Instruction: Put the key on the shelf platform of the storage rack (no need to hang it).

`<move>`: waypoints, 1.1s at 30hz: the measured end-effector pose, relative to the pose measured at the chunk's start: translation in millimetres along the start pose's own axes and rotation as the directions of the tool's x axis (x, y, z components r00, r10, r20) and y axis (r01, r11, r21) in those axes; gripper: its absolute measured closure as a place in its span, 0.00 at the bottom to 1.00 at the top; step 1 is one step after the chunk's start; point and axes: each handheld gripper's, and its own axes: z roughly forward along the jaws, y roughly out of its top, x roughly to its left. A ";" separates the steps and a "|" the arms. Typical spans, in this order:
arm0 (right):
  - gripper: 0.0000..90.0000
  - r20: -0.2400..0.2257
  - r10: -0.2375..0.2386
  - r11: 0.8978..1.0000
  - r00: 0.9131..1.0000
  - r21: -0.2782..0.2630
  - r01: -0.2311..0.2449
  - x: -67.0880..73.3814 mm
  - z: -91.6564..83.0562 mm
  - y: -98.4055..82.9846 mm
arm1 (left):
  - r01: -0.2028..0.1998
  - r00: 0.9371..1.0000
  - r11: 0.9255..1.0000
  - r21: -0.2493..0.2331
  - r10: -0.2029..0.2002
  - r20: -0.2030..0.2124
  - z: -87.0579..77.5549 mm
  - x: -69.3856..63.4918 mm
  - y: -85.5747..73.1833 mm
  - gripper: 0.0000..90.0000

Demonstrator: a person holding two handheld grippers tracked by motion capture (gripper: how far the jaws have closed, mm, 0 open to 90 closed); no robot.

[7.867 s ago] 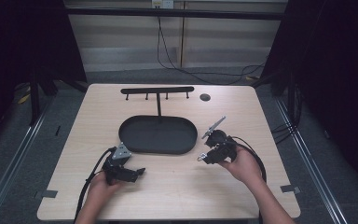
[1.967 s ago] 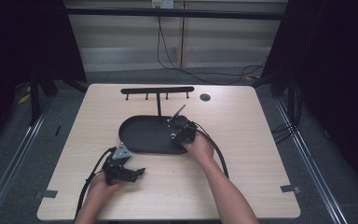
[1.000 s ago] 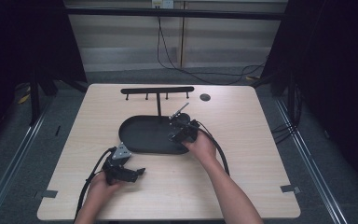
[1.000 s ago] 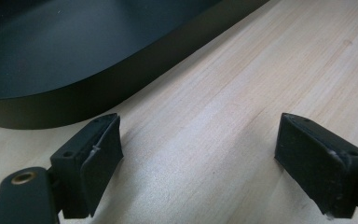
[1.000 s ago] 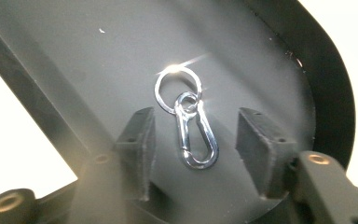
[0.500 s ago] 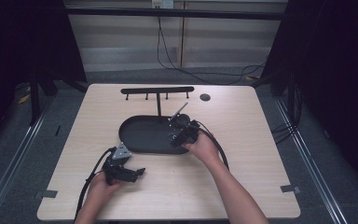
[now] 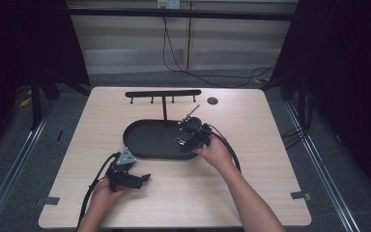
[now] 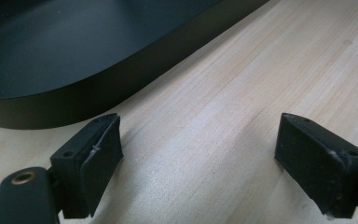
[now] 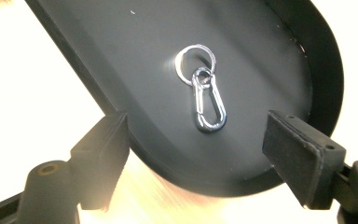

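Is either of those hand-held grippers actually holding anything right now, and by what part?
No. The right hand-held gripper has just opened above the key ring with its clip lying in the tray; the left hand-held gripper is open.

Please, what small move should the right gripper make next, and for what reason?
Probably lift the right gripper straight up, away from the black tray. Its jaws have just been opening and now stand wide, with nothing pressed between them. The silver carabiner clip with its key ring already lies flat on the tray floor, so the placing looks done.
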 end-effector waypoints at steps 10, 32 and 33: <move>0.22 -0.014 0.010 1.000 1.000 -0.010 -0.011 -0.5 -11.9 -10.1 | 0.000 1.000 1.000 0.000 0.000 0.000 0.0 0.0 0.0 0.16; 0.21 -0.012 -0.034 0.999 0.999 -0.009 0.034 -0.1 -30.3 -46.9 | 0.000 1.000 1.000 0.000 0.000 0.000 0.0 0.0 0.0 0.16; 0.20 -0.014 -0.033 0.999 0.999 -0.009 0.033 -0.3 -30.6 -48.7 | 0.000 1.000 1.000 0.000 0.000 0.000 0.0 0.0 0.0 0.16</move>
